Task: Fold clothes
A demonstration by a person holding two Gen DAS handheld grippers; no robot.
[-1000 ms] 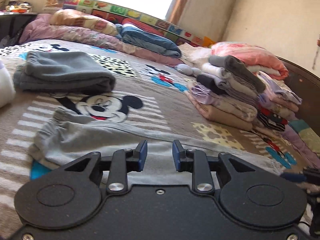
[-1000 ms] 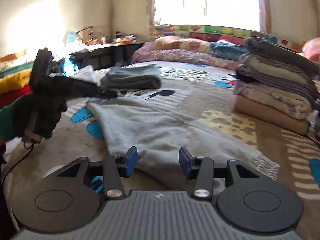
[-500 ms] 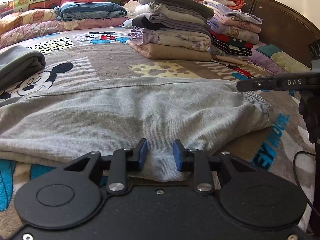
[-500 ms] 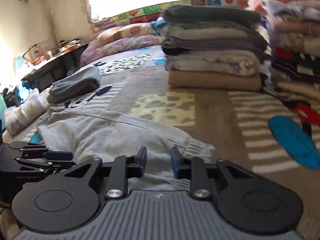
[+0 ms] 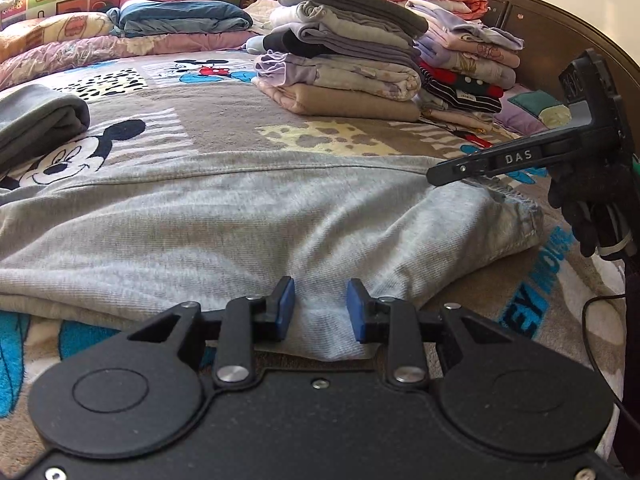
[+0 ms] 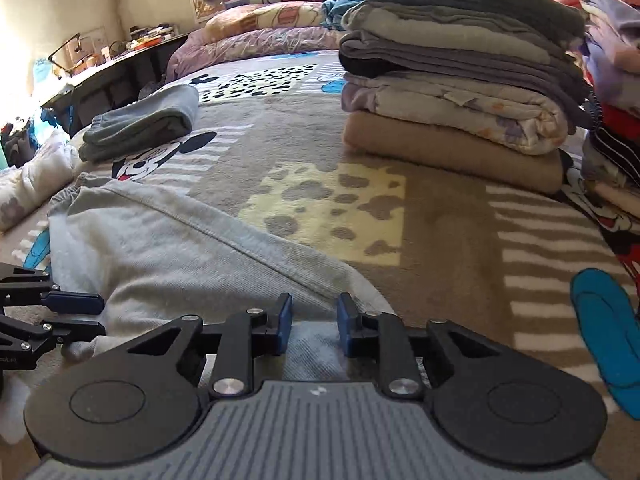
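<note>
My left tongs [image 5: 320, 308] stand slightly apart over the near hem of the grey garment [image 5: 224, 216], which lies flat on the bed [image 5: 224, 136]; only this view shows my gloved right hand [image 5: 592, 200]. My right tongs [image 6: 313, 328] are closing over the cuff end, fabric between them; whether the pads press I cannot tell

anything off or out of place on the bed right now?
Nothing spilled or damaged. The grey garment lies spread flat on the blanket, a few wrinkles near its cuffed end. The folded stack leans slightly but holds. The right gripper is closing over the garment's edge; the left gripper sits at the near edge.
</note>
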